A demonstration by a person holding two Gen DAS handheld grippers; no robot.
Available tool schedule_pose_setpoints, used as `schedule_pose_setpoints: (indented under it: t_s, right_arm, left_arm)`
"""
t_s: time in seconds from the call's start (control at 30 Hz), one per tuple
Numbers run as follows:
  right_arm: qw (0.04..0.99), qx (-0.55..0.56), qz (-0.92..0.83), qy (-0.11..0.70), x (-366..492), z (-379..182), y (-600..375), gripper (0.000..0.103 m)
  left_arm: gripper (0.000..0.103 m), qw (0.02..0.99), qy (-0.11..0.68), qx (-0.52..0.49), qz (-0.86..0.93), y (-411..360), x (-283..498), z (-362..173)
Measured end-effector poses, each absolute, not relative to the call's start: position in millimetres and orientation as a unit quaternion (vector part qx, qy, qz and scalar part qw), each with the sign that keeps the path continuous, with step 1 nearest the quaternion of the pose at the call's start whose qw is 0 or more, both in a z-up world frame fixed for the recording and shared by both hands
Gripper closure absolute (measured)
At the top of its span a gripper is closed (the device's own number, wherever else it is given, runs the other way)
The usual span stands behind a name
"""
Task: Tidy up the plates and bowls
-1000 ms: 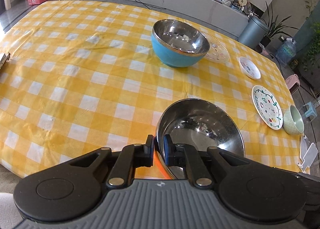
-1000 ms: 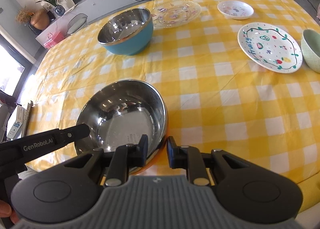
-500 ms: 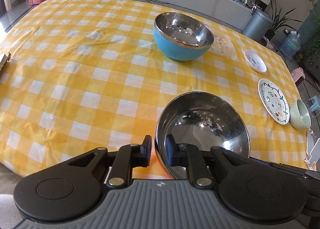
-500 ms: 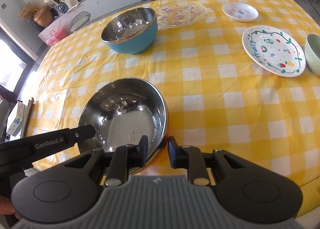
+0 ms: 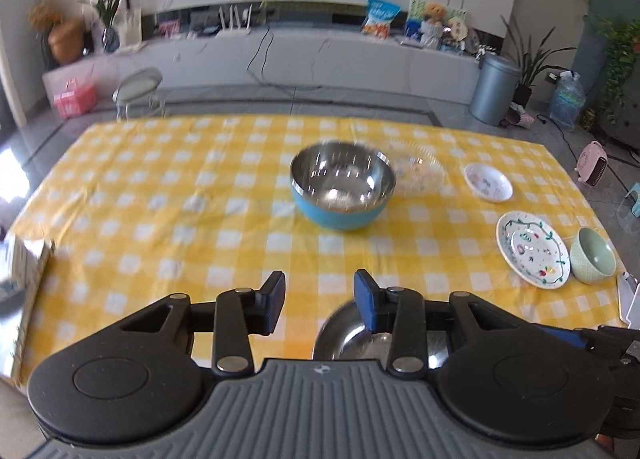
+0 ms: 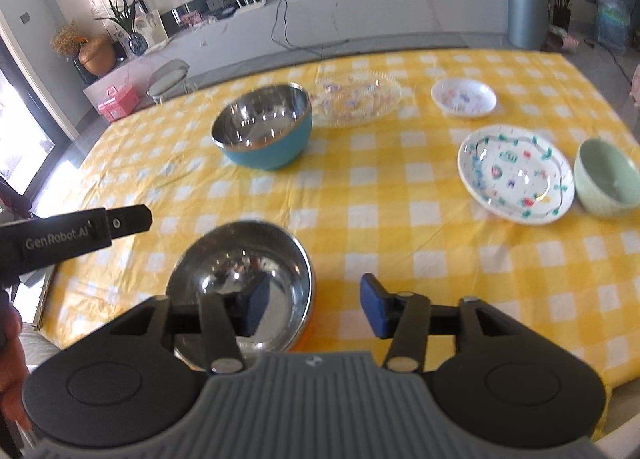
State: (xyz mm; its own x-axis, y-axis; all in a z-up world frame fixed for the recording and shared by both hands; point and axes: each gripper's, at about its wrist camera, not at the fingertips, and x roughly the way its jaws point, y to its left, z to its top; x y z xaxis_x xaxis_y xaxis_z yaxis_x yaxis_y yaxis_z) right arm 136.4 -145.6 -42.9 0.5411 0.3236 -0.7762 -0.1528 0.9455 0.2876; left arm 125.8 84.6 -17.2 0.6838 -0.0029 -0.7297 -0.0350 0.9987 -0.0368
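A steel bowl with an orange outside sits on the yellow checked table near its front edge; it also shows in the left wrist view. My right gripper is open above its right rim. My left gripper is open and empty above its left rim. A blue bowl with a steel inside stands at mid table. A clear glass plate, a small white dish, a painted plate and a green bowl lie to the right.
The yellow checked tablecloth covers the table. A book or box lies at the left edge. A stool, a bin and a TV bench stand beyond the far edge.
Both grippers opened and let go of the steel bowl's rim. Both tilted up and back, so the room beyond the table now shows.
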Motion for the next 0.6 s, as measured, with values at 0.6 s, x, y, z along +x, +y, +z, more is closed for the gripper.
schedule_pose_setpoints:
  t_s: [0.6]
  right_arm:
    - [0.845, 0.075, 0.149, 0.508, 228.3, -14.8, -132.0, 0.022]
  left_arm:
    - [0.056, 0.858, 0.507, 0.001, -0.077, 100.5, 217.7, -9.3]
